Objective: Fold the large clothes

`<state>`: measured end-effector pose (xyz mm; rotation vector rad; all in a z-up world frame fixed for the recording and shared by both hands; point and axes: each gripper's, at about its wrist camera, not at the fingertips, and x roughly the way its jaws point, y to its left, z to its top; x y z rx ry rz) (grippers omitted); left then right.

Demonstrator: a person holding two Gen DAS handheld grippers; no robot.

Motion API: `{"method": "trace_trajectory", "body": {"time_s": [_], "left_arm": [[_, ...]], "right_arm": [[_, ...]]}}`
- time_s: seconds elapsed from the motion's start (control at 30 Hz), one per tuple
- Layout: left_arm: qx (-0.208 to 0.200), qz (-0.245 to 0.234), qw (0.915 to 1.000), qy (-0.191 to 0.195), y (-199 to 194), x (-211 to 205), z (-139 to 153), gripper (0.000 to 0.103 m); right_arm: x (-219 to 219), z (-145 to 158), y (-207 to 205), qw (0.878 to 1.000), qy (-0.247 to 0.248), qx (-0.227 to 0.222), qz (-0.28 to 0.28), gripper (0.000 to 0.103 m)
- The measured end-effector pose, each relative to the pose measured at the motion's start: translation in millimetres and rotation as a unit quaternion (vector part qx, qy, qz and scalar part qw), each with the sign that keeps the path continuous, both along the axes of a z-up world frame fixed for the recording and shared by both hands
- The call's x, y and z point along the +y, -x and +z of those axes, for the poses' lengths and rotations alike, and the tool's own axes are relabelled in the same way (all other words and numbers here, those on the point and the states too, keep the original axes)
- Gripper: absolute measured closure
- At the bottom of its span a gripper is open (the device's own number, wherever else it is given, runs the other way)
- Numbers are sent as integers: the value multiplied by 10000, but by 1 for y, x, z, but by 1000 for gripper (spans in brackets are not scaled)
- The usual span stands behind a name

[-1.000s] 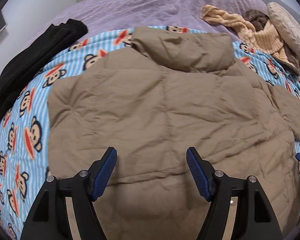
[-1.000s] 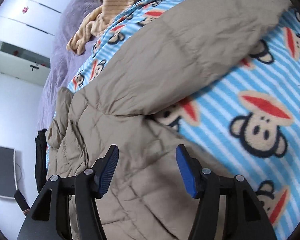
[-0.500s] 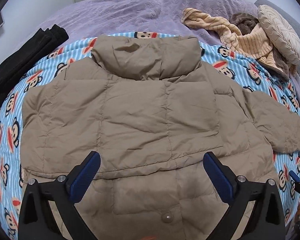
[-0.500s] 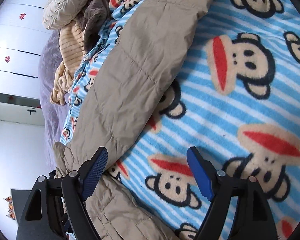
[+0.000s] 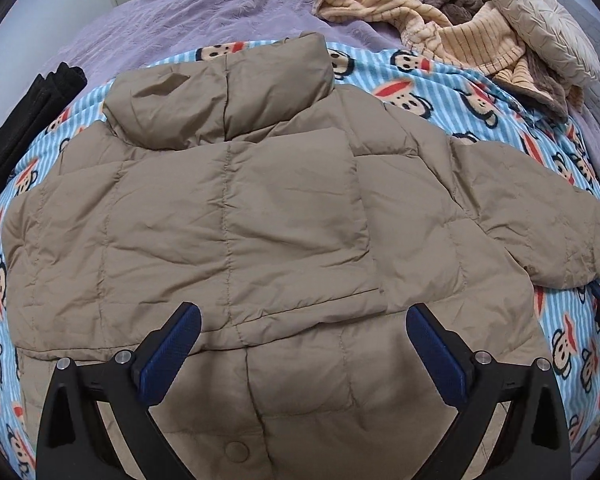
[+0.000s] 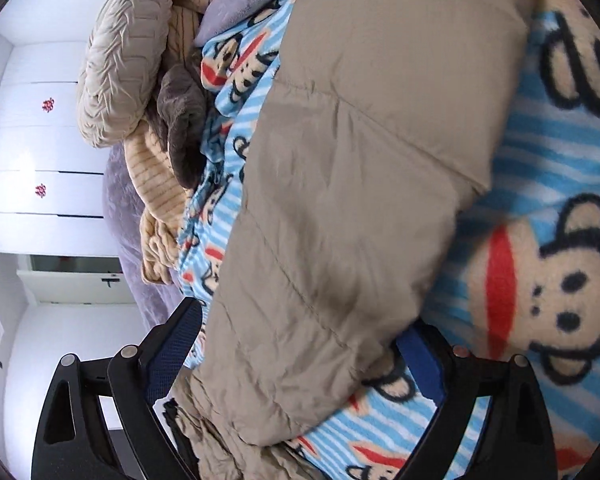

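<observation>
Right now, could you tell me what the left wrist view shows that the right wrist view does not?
Left wrist only: the whole tan jacket with its collar, and a black garment.

Right wrist only: white cabinet doors, and the open right gripper straddling the sleeve.

Both: the monkey blanket, round cushion and striped beige garment.

**Colours and patterns on the bed**

Tan quilted jacket [image 5: 236,216] on a blue-and-white striped blanket [image 5: 480,92] printed with red-mouthed monkey faces; lilac bedspread [image 5: 204,12]; beige ribbed sweater [image 5: 472,40]; black garment [image 5: 24,120]; black claws with blue pads [image 5: 172,356].
</observation>
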<state>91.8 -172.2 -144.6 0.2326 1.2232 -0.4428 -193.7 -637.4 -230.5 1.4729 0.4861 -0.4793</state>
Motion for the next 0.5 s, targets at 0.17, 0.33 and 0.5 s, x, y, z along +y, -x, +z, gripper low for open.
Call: {"method": "trace_trajectory", "body": {"time_s": [0.17,0.33,0.5], "left_arm": [[66,51,9998,152,-1,6,3,0],[-229,287,9993,115,-7,25,14,0],[-466,598,9971,9,-22,56,22,0]], "right_arm": [[-9,-2,-21,9975,-469,-527,-72,26],[6,12,-53,9953,-445,-734,440,94],[51,73,-111,9832,654,-661,1570,94]]}}
